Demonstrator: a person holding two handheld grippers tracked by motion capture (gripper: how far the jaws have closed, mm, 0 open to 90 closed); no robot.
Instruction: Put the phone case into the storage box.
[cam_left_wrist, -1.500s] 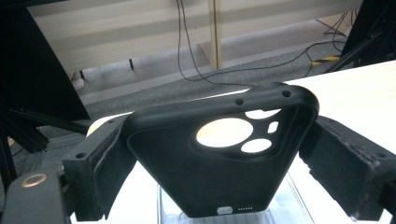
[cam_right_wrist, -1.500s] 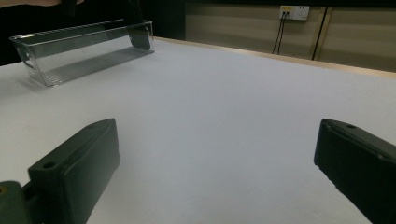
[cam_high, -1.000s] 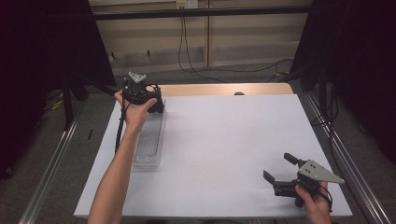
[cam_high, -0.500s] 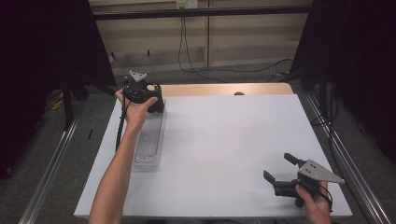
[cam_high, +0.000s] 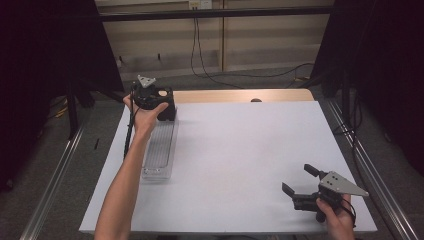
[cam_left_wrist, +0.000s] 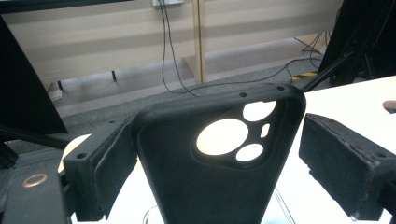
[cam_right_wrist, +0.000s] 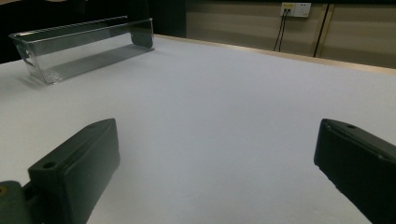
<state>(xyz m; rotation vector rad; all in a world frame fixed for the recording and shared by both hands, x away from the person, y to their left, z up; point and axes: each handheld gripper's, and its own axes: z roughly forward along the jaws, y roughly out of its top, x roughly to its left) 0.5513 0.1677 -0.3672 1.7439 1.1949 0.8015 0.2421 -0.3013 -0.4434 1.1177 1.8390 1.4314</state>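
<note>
Left gripper (cam_left_wrist: 219, 163), jaws spread, straddles a light, flexible phone case (cam_left_wrist: 215, 154); grip its edges. Right gripper (cam_high: 302, 182) is spread, empty.

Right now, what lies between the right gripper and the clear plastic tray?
Nothing: in the right gripper view, bare white table stretches from the right gripper to the clear plastic tray.

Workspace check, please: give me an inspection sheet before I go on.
Surface: white table top, bare in the middle.
Job's things: black soft phone case between the left tongs; long clear plastic tray beneath.
Clutter: nothing seen.
Grippers: left jaws apart, right pad off the case; right tongs open, holding nothing.
Cables: black cable along the left forearm.
Surroundings: beige wall panels, black curtains.
</note>
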